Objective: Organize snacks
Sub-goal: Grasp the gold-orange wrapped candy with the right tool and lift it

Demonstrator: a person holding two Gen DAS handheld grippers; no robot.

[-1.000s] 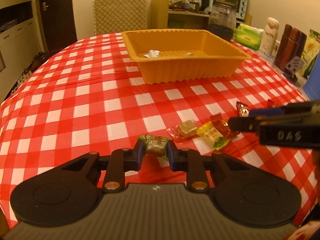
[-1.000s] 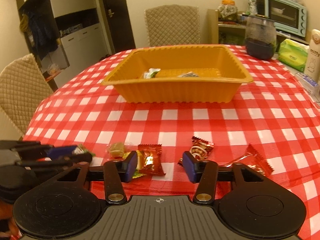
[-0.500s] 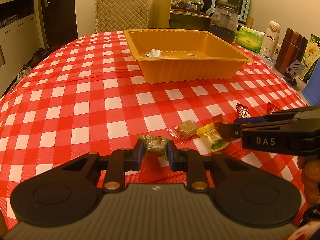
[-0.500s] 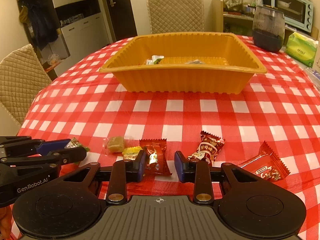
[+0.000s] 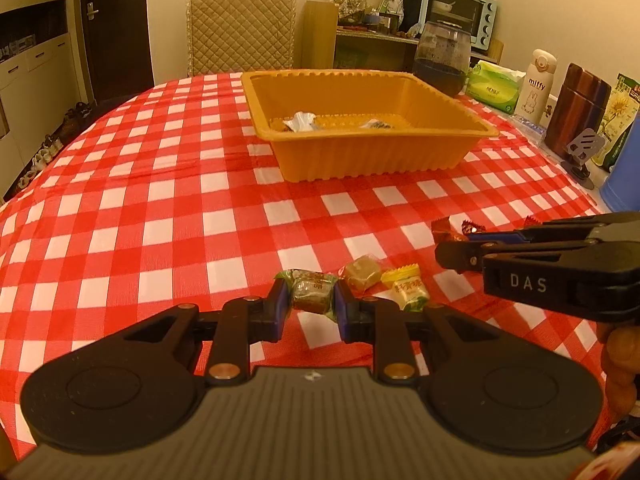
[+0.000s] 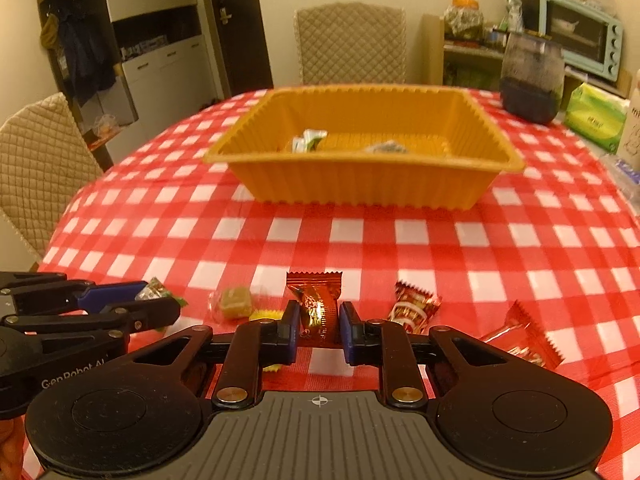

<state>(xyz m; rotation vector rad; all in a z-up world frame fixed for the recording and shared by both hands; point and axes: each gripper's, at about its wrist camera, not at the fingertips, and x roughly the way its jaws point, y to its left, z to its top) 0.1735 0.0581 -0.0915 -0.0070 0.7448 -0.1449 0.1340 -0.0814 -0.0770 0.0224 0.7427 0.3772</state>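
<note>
Both grippers have a sweet pinched. The left gripper (image 5: 310,305) has its fingers clenched on a green-wrapped candy (image 5: 313,290), and the right gripper (image 6: 319,328) grips a red-wrapped candy (image 6: 318,312) upright between its fingers. The orange tray (image 6: 360,184) sits well ahead of both on the checked desk (image 5: 160,220), likely their destination. Loose sweets lie beside the fingers.
</note>
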